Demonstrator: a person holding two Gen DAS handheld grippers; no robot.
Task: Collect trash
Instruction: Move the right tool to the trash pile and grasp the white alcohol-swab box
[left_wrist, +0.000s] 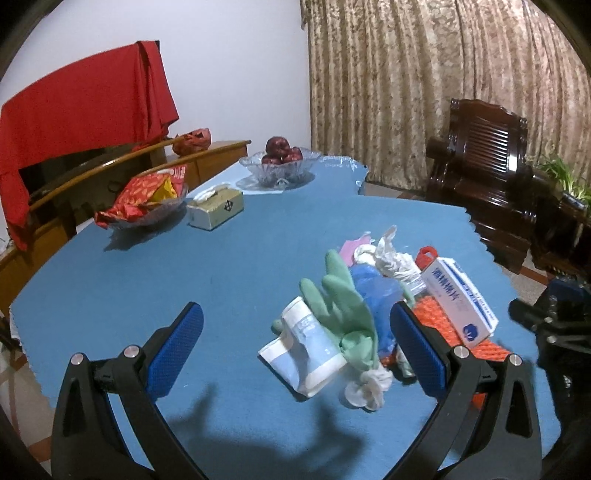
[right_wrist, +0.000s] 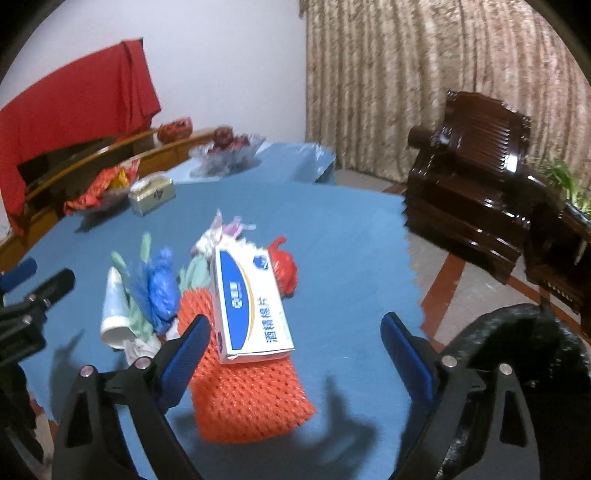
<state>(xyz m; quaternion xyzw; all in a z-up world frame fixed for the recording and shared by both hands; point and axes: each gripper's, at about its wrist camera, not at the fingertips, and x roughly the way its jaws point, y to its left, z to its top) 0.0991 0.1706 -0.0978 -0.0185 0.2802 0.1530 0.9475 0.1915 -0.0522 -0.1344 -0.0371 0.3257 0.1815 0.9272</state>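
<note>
Two grippers hang over a blue-covered surface (left_wrist: 110, 295), both with their blue-padded fingers spread wide and nothing clamped between them. At far left, a glass dish of red snack packets (left_wrist: 142, 201) sits near the surface's back edge, with a tissue box (left_wrist: 216, 206) just beside it and a glass bowl of dark red fruit (left_wrist: 280, 162) further back. The left gripper (left_wrist: 295, 349) points down at the trash heap — a white and pale-blue paper packet (left_wrist: 303, 347) lies between its fingers, untouched, with a green rubber glove (left_wrist: 343, 302) draped over it and a crumpled white tissue (left_wrist: 369, 387) at the near end. Next comes a blue plastic bag (right_wrist: 162, 288), then an orange foam net (right_wrist: 243, 398) carrying a white and blue carton (right_wrist: 247, 310). The right gripper (right_wrist: 295, 354) frames the near end of that net and carton — its left finger (right_wrist: 184, 354) stands just beside the net; whether they touch is unclear. A small red bag (right_wrist: 284, 269) lies behind the carton. A dark wooden armchair (right_wrist: 476, 177) stands off to the right.
</note>
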